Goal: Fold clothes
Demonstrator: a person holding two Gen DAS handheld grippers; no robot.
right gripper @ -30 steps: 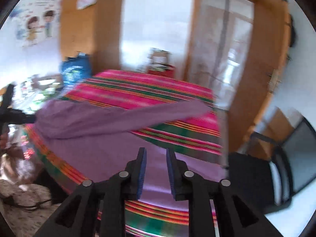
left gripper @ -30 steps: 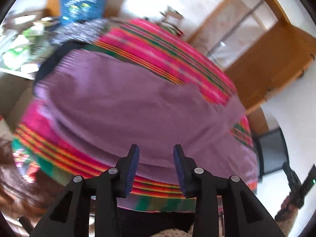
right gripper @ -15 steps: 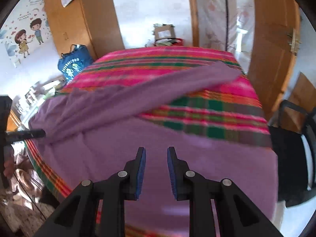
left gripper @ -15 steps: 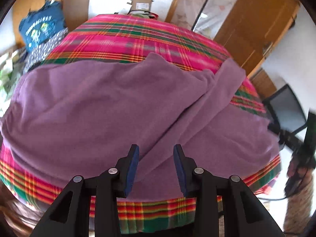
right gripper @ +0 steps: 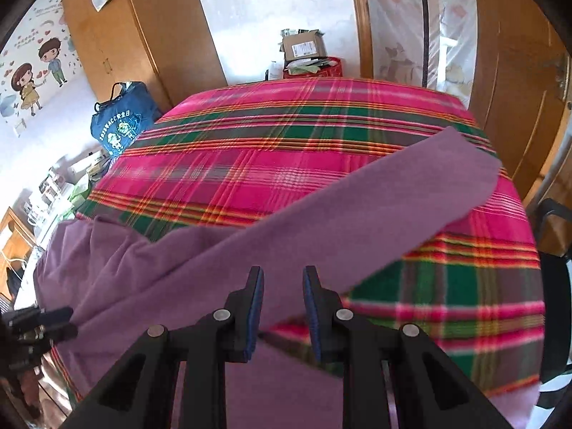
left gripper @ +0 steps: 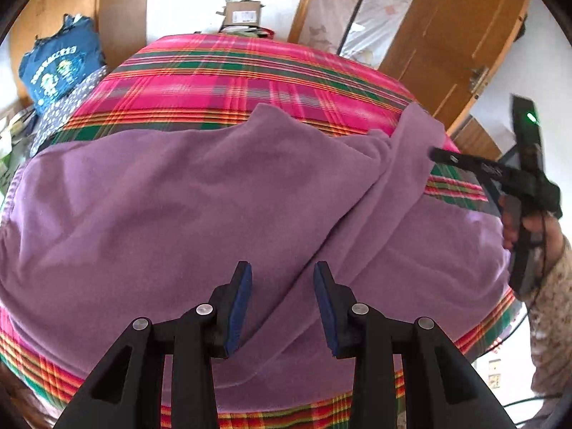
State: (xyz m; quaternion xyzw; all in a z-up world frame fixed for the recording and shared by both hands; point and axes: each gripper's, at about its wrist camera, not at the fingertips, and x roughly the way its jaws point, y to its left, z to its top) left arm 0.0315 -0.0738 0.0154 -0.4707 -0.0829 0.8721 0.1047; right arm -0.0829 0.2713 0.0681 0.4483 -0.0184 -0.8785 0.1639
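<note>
Purple garment (left gripper: 200, 214) spread on the plaid bed (left gripper: 250, 71), 1 sleeve (right gripper: 375, 207) now flung diagonally outward. Left gripper (left gripper: 282, 286) and right gripper (right gripper: 282, 293), newly lowered over it, stand apart, empty; folding may begin.

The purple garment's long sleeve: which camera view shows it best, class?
The right wrist view: the sleeve stretches diagonally across the plaid cover, cuff visible. The left wrist view shows it bunched, foreshortened.

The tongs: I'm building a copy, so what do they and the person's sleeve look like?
Both tongs are black plastic with blue pads and silver screws. The right handle bears a green light and a thin black cable. The sleeve is beige, speckled.
</note>
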